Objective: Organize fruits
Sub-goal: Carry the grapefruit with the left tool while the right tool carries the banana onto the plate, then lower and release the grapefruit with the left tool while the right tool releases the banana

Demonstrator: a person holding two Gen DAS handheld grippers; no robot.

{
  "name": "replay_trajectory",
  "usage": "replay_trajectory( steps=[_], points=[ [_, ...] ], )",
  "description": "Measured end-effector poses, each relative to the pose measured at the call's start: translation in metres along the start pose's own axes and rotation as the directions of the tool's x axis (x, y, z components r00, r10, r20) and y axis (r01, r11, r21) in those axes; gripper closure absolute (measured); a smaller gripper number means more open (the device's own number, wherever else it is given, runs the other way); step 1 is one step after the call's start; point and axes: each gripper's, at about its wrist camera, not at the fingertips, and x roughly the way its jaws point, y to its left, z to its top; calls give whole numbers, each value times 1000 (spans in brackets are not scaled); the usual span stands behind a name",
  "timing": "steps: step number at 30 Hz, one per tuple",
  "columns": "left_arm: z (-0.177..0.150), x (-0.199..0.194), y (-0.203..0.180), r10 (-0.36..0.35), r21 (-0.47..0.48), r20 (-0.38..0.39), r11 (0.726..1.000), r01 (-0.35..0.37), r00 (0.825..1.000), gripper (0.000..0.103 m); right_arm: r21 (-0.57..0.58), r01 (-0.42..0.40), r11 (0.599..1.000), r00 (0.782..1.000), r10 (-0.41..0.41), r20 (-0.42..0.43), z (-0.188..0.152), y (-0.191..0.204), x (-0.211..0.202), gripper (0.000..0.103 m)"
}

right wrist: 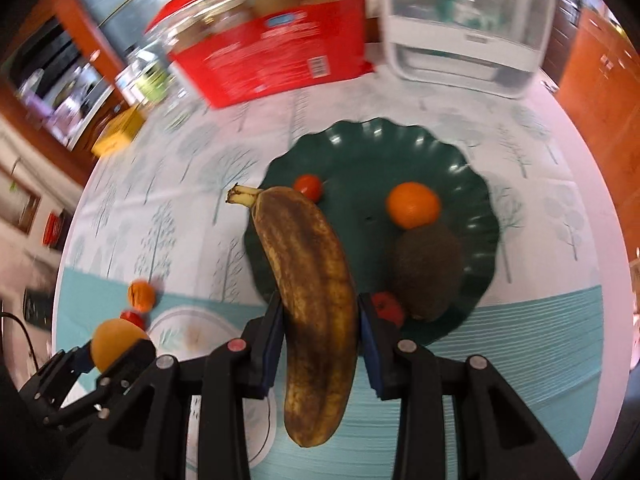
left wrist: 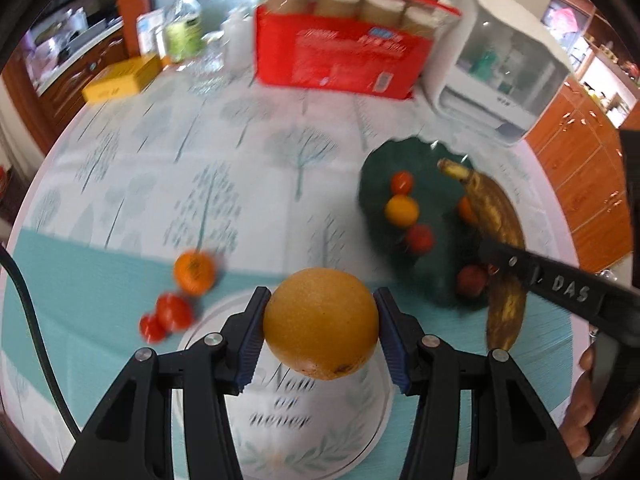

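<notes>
**Operator:** While both fruits hang over the desk [left wrist: 120, 152], I have my left tool [left wrist: 322, 322] clamped on the orange [left wrist: 320, 322] and my right tool [right wrist: 320, 336] clamped on the overripe banana [right wrist: 310, 280], gripped near its middle.

**Observer:** Biggest risk?

**Operator:** I judge the banana. It looks soft and long, both ends stick well past the pads, so a quick swing could pivot or bruise it. The orange is round, held only at two sides; a jolt might roll it out.

**Observer:** Room to move?

**Operator:** Ahead of the right tool the green plate [right wrist: 360, 140] already holds a tangerine [right wrist: 412, 204], a dark avocado-like fruit [right wrist: 426, 272] and small tomatoes, so free space lies mostly on its far side. The scalloped rim could catch the banana's tip. Below the left tool sits a white lettered plate [left wrist: 312, 420], bare; loose tomatoes [left wrist: 172, 312] and a mandarin [left wrist: 194, 272] lie just beyond it to its left. The tools hang close together, so crossing paths could knock them.
</notes>
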Motion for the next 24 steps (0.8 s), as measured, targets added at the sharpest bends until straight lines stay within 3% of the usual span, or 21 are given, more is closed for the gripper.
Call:
replay_trajectory(
  steps=[8, 24],
  points=[
    [45, 12, -23, -107, 23, 35, 994, 106, 994, 52, 59, -7, 998, 999, 5, 38, 37, -13, 6, 68],
    [60, 96, -38, -100, 97, -63, 990, 106, 993, 52, 83, 31, 996, 999, -27, -47, 49, -16, 67, 68]
  ],
)
